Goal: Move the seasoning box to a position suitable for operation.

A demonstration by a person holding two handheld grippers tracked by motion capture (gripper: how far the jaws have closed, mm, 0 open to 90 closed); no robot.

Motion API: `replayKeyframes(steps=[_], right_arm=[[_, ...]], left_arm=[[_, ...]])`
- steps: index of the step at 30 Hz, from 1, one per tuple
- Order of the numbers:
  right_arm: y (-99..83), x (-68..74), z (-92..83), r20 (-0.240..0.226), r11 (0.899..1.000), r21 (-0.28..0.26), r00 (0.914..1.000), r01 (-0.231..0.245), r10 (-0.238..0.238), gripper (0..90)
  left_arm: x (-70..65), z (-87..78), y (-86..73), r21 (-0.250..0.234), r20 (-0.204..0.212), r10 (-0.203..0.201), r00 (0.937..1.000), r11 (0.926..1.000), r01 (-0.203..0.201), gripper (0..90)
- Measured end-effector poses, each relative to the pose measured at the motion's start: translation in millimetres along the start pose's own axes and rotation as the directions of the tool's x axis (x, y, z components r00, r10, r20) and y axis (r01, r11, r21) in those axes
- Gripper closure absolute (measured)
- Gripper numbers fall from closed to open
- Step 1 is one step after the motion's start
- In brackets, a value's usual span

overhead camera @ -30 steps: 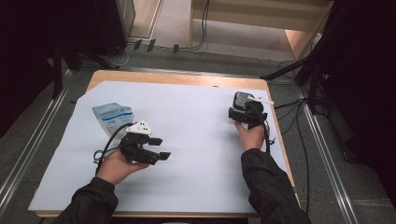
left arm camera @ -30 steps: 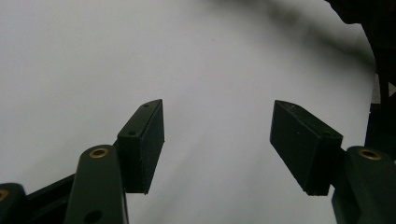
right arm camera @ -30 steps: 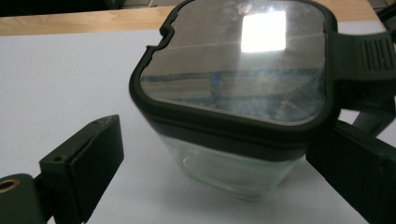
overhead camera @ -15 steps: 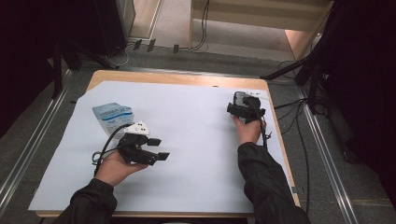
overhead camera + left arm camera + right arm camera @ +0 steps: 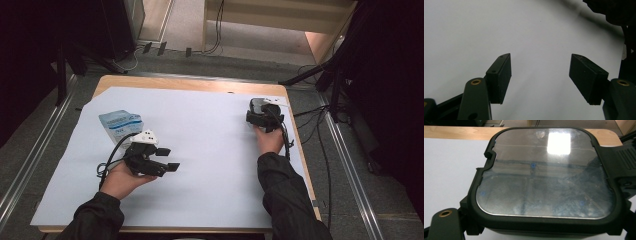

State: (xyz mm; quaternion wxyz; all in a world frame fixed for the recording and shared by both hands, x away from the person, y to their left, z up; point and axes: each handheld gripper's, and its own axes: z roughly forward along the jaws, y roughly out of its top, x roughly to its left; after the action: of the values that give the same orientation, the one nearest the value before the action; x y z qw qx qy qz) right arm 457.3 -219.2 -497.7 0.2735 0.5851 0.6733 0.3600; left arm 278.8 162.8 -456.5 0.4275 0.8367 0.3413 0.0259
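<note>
A black device with a glossy glass screen (image 5: 544, 175) lies on the white sheet near the table's far right corner (image 5: 257, 106). My right gripper (image 5: 261, 117) reaches up to it from the near side. Its jaws have just been closing and the device sits tight between them, its frame against the left jaw arm. The pads are hidden under the device's edge. My left gripper (image 5: 169, 159) rests at the front left, pointing right. It is open (image 5: 540, 77), with only bare sheet between its black pads (image 5: 500, 77).
A blue-and-white packet (image 5: 120, 125) lies on the sheet just behind the left gripper. White paper (image 5: 210, 150) covers most of the wooden table (image 5: 190, 84). Cables trail off the right edge (image 5: 310, 125). Dark stands and metal rails flank the table.
The right hand has shifted very slightly at the device. The left hand and the packet keep their places.
</note>
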Motion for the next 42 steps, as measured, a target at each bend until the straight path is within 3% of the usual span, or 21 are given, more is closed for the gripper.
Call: replayKeyframes(steps=[14,22,37,42], right_arm=[[2.2,4.3,-12.9,-0.029,0.997,-0.024,0.9972,0.068,-0.069,16.3],[3.8,5.3,-32.0,-0.080,0.998,-0.035,0.9952,0.052,-0.055,16.2],[-11.5,24.4,-73.3,-0.187,0.995,-0.038,0.9772,0.095,-0.101,16.1],[-22.9,36.0,-85.8,-0.228,0.992,-0.030,0.9656,0.121,-0.125,16.2]], left_arm=[[4.8,1.5,2.0,0.011,0.010,-0.008,0.9999,0.9999,0.008,33.5],[5.8,4.4,4.7,0.023,0.028,-0.007,0.9996,0.9997,0.006,33.7],[12.4,7.3,11.5,0.013,0.024,0.006,0.9997,0.9999,-0.006,34.1],[13.9,10.1,14.0,0.021,0.023,0.014,0.9996,0.9997,-0.015,34.0]])
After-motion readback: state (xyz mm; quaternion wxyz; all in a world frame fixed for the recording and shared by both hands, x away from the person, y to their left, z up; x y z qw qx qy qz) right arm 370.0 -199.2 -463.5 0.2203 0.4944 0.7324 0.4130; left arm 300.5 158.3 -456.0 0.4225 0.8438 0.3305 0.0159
